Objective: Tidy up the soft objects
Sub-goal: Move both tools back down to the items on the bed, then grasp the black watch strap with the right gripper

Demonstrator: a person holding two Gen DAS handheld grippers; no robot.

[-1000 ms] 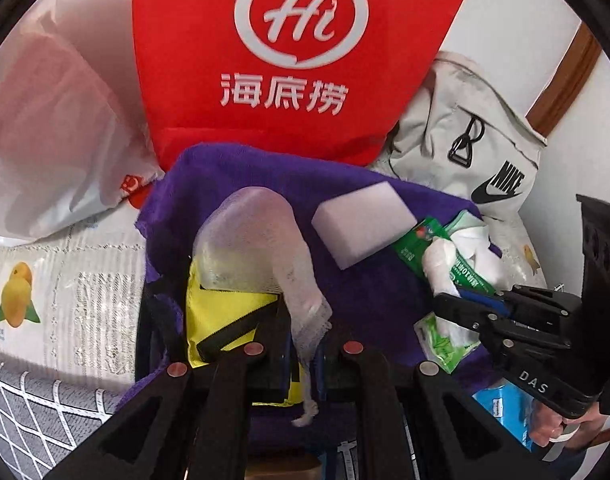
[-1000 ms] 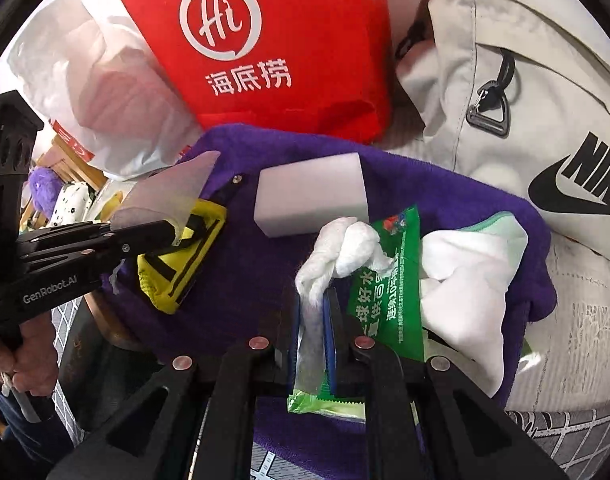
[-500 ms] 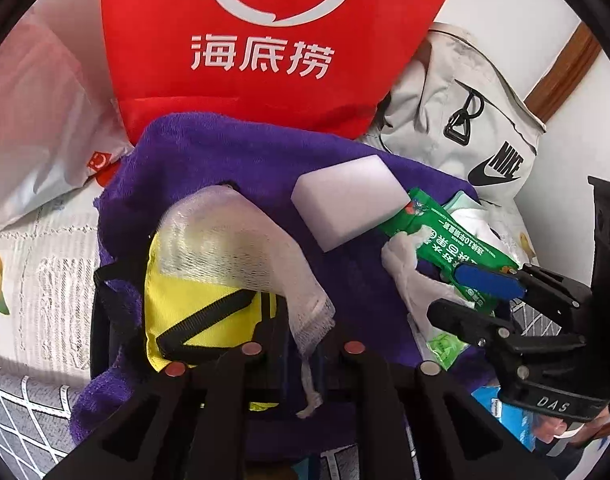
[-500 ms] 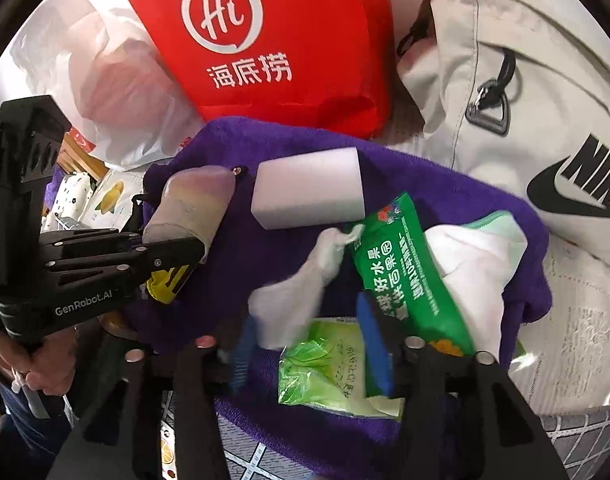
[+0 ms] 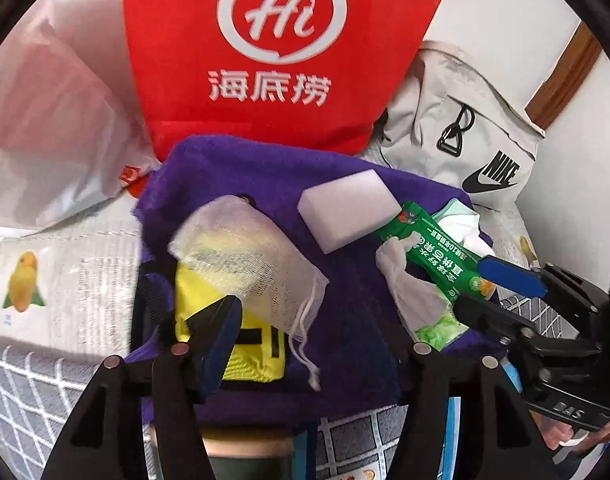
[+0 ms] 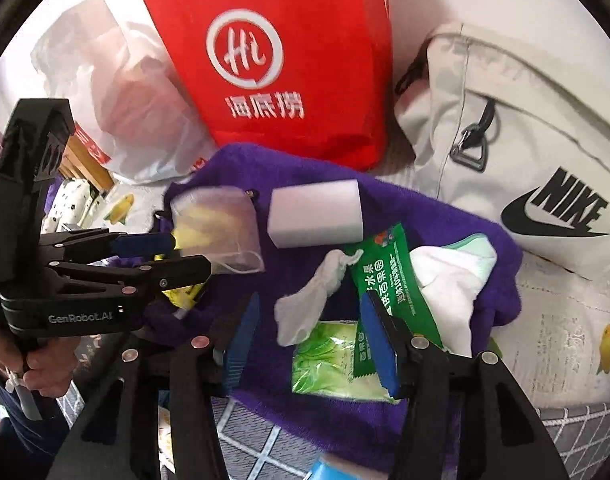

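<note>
Surface: printed bed cover (image 5: 77, 248), red bag (image 5: 265, 52) and beige backpack (image 6: 517, 128) propped behind.
Pile: soft stuff sits on the purple towel (image 5: 357, 320) — mesh pouch (image 5: 249, 256) over a yellow bag (image 5: 249, 356), white sponge (image 6: 317, 216), white glove (image 6: 309, 304), green packets (image 6: 389, 280).
Left gripper (image 5: 317, 344): jaws opening, pouch just lying loose, not pinched.
Right gripper (image 6: 313, 336): jaws apart, glove free between them.
Progress: looks mostly gathered; probably tidying left.
</note>
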